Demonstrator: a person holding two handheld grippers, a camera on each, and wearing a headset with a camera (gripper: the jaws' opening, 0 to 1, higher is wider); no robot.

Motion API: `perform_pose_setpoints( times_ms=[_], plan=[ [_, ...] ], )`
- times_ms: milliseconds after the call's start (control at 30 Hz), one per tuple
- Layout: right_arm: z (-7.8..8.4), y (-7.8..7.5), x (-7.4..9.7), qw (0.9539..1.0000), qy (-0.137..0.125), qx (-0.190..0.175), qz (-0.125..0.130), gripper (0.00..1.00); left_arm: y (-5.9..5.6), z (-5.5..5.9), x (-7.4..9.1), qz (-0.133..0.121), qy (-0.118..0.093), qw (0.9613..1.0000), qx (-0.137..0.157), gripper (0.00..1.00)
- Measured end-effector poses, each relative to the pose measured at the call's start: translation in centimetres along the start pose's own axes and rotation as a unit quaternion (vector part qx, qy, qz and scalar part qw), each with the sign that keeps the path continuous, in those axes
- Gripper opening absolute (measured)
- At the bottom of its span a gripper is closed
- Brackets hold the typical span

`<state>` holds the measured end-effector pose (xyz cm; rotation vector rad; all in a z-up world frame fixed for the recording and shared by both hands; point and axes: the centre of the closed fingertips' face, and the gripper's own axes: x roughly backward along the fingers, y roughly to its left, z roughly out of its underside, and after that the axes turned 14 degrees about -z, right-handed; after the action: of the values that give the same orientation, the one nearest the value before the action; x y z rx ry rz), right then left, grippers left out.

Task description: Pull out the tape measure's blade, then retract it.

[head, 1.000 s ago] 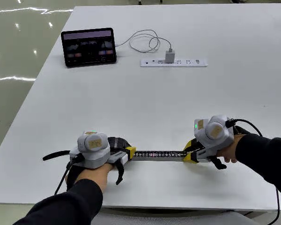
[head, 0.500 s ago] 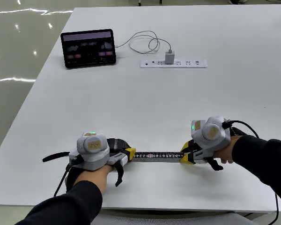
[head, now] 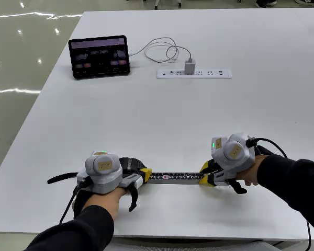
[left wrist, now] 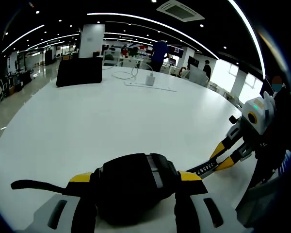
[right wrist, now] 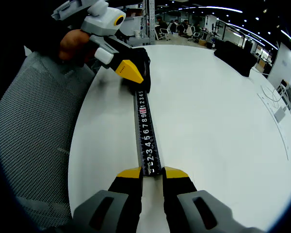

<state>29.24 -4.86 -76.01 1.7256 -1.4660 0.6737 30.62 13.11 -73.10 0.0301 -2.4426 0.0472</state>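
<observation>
On the white table [head: 199, 115] sit tape measure [head: 132, 162], tablet [head: 99, 56] and power strip [head: 194, 72].

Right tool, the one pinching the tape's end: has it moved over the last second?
Yes. Against the power strip, the right tool has slid leftward, toward the left tool holding the tape measure, so less blade shows between them.

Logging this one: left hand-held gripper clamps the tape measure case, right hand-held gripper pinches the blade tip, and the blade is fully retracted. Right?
Not quite. The blade is not retracted: the right gripper view shows it pulled out, running from the tape measure case to the right hand-held gripper. The left hand-held gripper does clamp the case, and the right pinches the blade tip.
</observation>
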Motion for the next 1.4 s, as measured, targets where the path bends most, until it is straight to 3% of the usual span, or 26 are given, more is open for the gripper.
perform_pose_setpoints(
  times_ms=[1400],
  plan=[
    [-1.8, 0.0, -1.2, 0.9998, -0.017, -0.004, -0.003, 0.11, 0.1, 0.0, -0.1, 0.002, 0.000, 1.0000, 0.001, 0.61]
  ],
)
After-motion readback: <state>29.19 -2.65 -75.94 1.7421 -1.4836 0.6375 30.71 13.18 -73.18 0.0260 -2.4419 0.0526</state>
